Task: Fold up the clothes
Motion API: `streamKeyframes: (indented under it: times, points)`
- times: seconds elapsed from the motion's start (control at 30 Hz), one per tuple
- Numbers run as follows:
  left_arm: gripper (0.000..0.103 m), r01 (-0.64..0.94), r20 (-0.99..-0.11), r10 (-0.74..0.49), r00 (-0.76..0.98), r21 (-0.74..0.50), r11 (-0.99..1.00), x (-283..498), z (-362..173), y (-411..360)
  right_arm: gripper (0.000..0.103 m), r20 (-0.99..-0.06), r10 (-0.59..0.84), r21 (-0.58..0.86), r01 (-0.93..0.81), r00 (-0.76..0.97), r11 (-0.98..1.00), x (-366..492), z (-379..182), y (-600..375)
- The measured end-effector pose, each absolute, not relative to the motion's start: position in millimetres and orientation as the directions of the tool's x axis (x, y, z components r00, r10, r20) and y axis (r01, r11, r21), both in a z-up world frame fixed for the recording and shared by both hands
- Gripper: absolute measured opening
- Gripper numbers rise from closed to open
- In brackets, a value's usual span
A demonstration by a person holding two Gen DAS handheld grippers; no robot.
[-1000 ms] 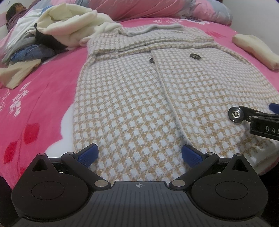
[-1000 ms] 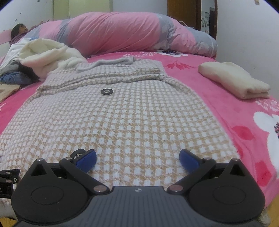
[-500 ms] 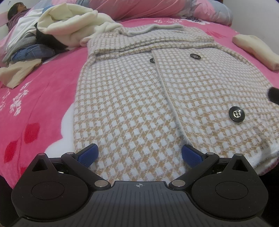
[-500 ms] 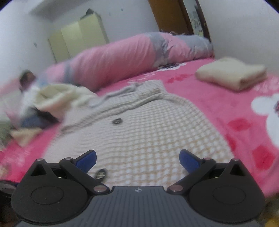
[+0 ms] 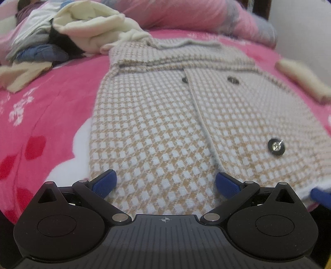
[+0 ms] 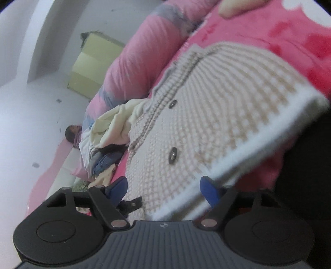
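Observation:
A beige-and-white checked cardigan with dark buttons lies flat on the pink bedspread, collar at the far end. My left gripper stands open over the near hem, left of the button placket, its blue pads wide apart and touching nothing I can see. In the right wrist view the picture is rolled hard and blurred. The cardigan's white hem edge runs between the jaws of my right gripper, which are closing; the pads do not press on it. That gripper's blue tip shows at the hem's right corner.
A heap of unfolded clothes lies at the far left. A folded cream garment sits at the right edge. A long pink bolster lines the back. A person lies in the far corner, with a yellow-green cupboard behind.
My right gripper has rolled sharply and come to the hem's right corner, its jaws narrower than before. The left gripper has turned slightly and stayed put.

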State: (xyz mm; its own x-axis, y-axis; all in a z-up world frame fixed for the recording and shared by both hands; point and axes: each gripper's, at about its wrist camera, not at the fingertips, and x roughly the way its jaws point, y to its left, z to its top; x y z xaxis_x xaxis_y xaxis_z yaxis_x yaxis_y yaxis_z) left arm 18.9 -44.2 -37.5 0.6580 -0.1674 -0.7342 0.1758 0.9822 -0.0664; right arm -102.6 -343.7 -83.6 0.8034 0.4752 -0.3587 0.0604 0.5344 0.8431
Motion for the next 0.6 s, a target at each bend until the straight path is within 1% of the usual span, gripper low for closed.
streamKeyframes:
  times: [0.1,0.2,0.4,0.6]
  points:
    - [0.103,0.21,-0.69,-0.224,0.689,-0.105,0.972,5.2,-33.4,-28.1,0.08,-0.367,0.478,0.849,0.078,0.798,0.522,-103.0,-87.1,-343.5]
    - [0.103,0.259,-0.669,-0.287,0.685,-0.144,0.955,-6.9,-34.8,-12.3,0.08,-0.388,0.481,0.847,0.098,0.786,0.523,-101.2,-90.1,-339.3]
    - [0.103,0.296,-0.691,-0.346,0.635,-0.196,0.935,-26.9,-47.9,14.8,0.081,-0.407,0.524,0.855,0.11,0.748,0.507,-103.8,-99.5,-329.1]
    - [0.102,0.285,-0.702,-0.402,0.588,-0.285,0.915,-37.8,-64.9,32.3,0.082,-0.439,0.563,0.852,0.127,0.7,0.507,-100.8,-111.0,-313.2]
